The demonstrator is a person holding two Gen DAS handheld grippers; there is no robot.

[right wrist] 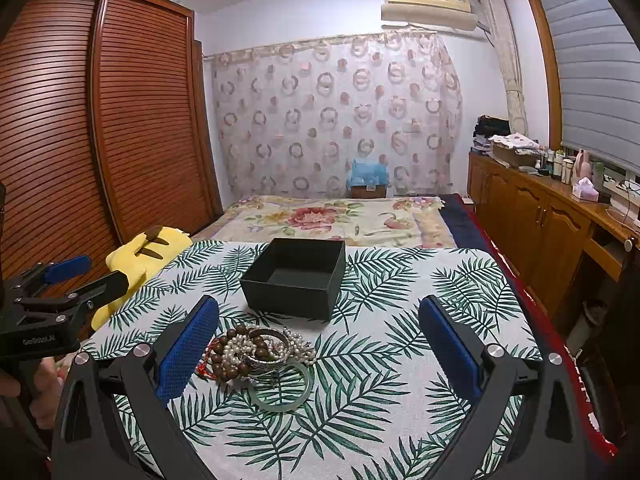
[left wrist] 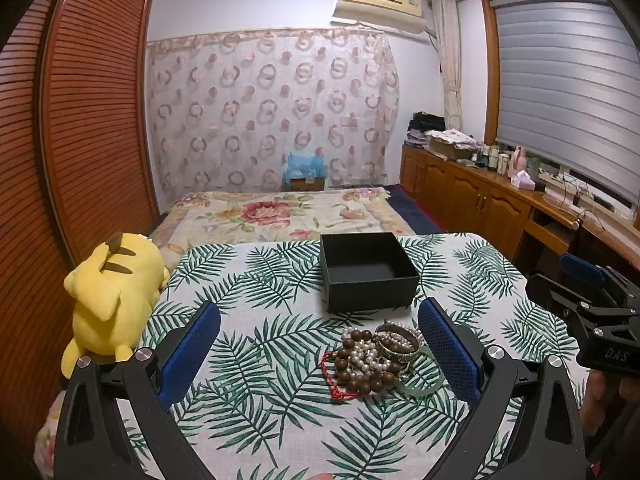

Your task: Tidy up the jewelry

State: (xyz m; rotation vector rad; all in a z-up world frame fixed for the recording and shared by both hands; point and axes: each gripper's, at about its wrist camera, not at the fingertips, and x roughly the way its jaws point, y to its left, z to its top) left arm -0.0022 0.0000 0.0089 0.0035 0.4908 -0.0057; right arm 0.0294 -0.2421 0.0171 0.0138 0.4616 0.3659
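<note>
Jaws of both grippers gape wide, holding nothing, near the jewelry pile

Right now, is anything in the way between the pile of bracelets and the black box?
Nothing visible. Only bare leaf-print tablecloth lies between the jewelry pile and the open black box, which looks empty.

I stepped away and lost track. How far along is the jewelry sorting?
Nothing looks done yet: the black box is empty. Nothing is in hand either; the left gripper and right gripper are both open above the table. All of it is left: the tangled pile with brown beads, pearls, silver bangles and the green bangle lies on the leaf-print cloth.
</note>
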